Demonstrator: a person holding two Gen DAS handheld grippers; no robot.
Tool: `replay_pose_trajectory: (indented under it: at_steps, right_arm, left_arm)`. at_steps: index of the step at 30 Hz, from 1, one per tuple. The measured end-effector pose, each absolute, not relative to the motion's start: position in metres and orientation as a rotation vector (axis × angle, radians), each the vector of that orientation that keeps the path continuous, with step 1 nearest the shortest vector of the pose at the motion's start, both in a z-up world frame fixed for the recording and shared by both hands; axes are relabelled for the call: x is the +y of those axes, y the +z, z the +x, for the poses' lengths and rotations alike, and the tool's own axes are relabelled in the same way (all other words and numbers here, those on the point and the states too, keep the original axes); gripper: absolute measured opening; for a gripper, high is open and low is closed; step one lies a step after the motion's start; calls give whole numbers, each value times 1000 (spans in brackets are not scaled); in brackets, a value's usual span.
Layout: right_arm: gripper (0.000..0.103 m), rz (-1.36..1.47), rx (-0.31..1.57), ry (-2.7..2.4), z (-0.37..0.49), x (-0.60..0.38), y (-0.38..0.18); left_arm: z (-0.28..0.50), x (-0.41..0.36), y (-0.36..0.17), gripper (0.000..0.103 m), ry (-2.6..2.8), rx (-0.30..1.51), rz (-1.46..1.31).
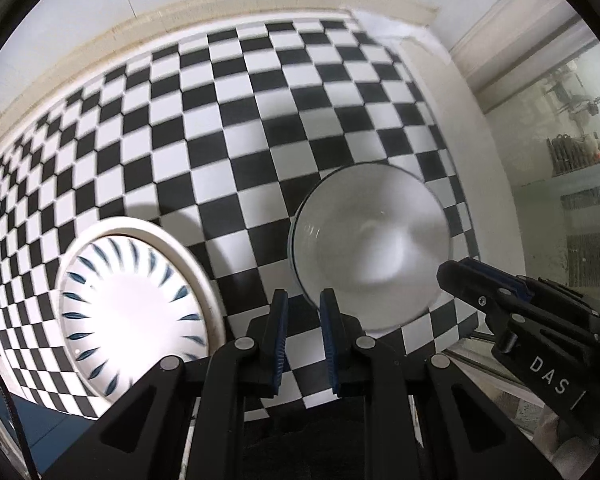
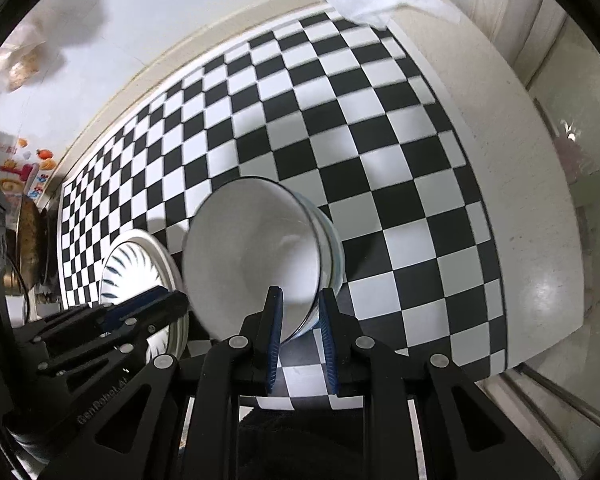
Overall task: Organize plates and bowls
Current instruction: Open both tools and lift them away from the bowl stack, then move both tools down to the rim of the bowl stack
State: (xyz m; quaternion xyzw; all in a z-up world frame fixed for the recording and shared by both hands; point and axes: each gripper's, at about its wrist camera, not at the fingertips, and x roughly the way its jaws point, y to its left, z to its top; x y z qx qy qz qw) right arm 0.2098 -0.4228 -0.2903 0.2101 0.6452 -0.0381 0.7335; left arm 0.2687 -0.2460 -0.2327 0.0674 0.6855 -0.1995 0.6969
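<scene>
A white bowl [image 2: 252,252] with a thin dark rim sits nested in blue-striped bowls [image 2: 332,256] on the checkered cloth. My right gripper [image 2: 301,300] straddles the stack's near right rim, and its pads are shut on the wall. The left wrist view shows the bowl [image 1: 372,244] from above, with the right gripper [image 1: 454,274] at its right edge. My left gripper [image 1: 304,300] hangs just left of the bowl, shut with only cloth showing between its fingers. A blue-leaf patterned plate [image 1: 128,312] lies on a larger white plate [image 1: 204,272] to the left.
The black-and-white checkered cloth [image 1: 260,120] covers the counter up to a cream wall trim [image 1: 180,12]. A bare white counter strip [image 2: 520,200] and glass run along the right. A folded white cloth [image 2: 372,4] lies at the back right. A brass-coloured pan [image 2: 28,240] stands at far left.
</scene>
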Motion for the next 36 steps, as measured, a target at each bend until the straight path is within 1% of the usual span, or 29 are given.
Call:
replay_pose_trajectory:
  at_steps: [4, 6, 7, 8, 10, 12, 15, 18, 22, 24, 25, 29, 36]
  right_arm:
    - [22, 388, 1371, -76, 194, -408, -256]
    - [28, 356, 1345, -74, 182, -401, -238]
    - [35, 349, 1336, -78, 177, -399, -232]
    - [38, 338, 1325, -79, 171, -396, -223]
    - [49, 335, 1312, -78, 161, -392, -212]
    - [55, 330, 1296, -81, 151, -388, -201]
    - [61, 319, 1273, -100, 136, -384, -185]
    - [66, 313, 1248, -121, 125, -381, -172]
    - [78, 301, 1210, -141, 113, -379, -155]
    - [79, 292, 1195, -155, 108, -378, -148]
    - [81, 293, 1189, -160, 105, -378, -145]
    - [84, 289, 1165, -172, 95, -376, -131]
    - [85, 287, 1124, -179, 87, -372, -111]
  left_arm:
    - [251, -231, -200, 15, -449, 1455, 165]
    - [242, -222, -183, 15, -448, 1419, 167]
    - [237, -217, -176, 15, -446, 1405, 167]
    - [233, -213, -168, 15, -445, 1388, 166]
    - [226, -206, -156, 18, -444, 1364, 159]
    - [220, -199, -144, 20, -444, 1342, 142]
    - [212, -194, -131, 23, -452, 1318, 133]
    - [205, -190, -119, 26, -464, 1295, 128]
    - [198, -188, -109, 30, -474, 1269, 122]
    - [194, -188, -106, 32, -478, 1262, 118]
    - [192, -187, -104, 32, -478, 1261, 116]
    - [185, -185, -97, 32, -490, 1249, 114]
    - [180, -180, -82, 32, -496, 1211, 106]
